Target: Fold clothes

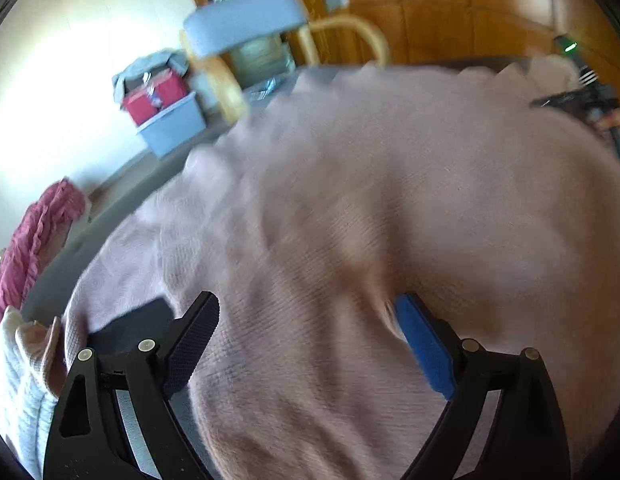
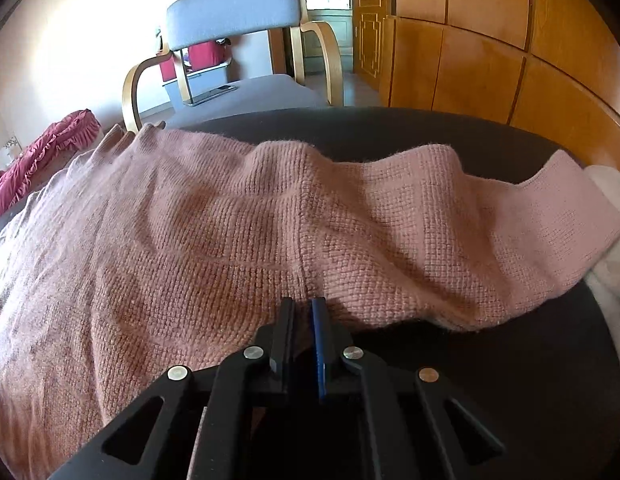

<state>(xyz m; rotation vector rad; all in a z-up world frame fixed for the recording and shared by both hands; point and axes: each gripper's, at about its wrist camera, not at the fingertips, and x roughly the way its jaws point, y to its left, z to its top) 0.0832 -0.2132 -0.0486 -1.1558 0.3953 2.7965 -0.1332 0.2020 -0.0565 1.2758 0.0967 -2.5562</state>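
Right gripper (image 2: 303,304) pinching pink sweater (image 2: 230,220) edge | left gripper (image 1: 306,312) spread above sweater

The sweater (image 2: 238,232) is dusty pink in a waffle-like knit, spread over a dark charcoal worktop (image 2: 490,360). Each black gripper (image 2: 303,308) has one blue pad. The far chair (image 2: 234,12) is grey-blue with pale wood arms; the ruffled cloth (image 2: 46,148) on the left is crimson, and the cabinets (image 2: 490,52) are honey-orange wood.

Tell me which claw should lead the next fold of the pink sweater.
Right. The right claw is shut on the pink knitted sweater near its sleeve seam; the left claw hangs open over it, gripping nothing.
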